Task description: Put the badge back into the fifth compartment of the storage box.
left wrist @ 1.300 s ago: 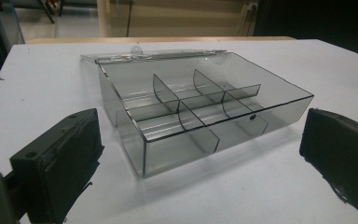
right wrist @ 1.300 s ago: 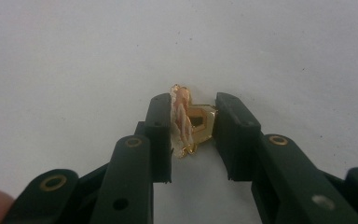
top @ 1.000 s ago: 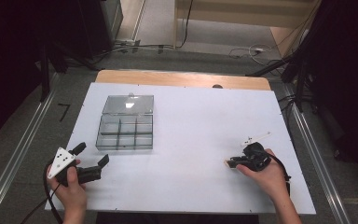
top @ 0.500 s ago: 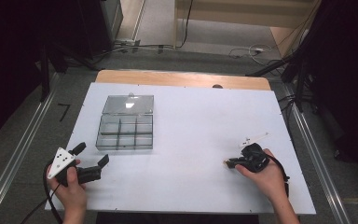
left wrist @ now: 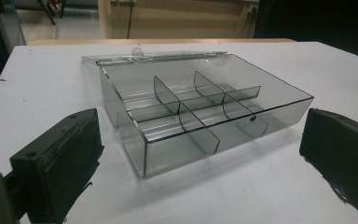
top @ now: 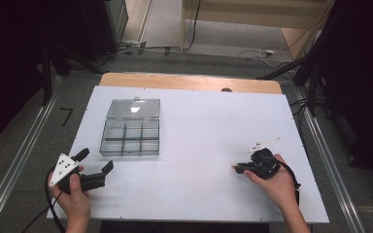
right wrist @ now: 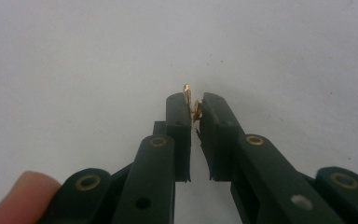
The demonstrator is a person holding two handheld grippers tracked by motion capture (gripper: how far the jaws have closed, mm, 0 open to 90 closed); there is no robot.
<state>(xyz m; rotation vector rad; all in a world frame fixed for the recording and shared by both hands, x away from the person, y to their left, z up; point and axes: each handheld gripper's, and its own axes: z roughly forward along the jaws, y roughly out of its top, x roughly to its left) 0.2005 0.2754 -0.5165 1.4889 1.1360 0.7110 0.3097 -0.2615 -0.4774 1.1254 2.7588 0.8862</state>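
Pick-up step: right tongs (right wrist: 193,105) closed on a small gold pin (right wrist: 187,91) low over the white table (top: 199,121); left tongs (left wrist: 196,154) open, facing the open compartment box (top: 130,137); next, likely carrying the pin leftward to a compartment.

right gripper (right wrist: 193,109) jaws closing that last bit since a second ago, now pinch tiny gold piece (right wrist: 192,103) at tips, just over table (right wrist: 74,70)

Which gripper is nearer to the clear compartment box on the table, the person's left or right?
Left. The left gripper sits just below the clear compartment box, jaws open toward it. The right gripper is far across the table, shut on a small gold piece.
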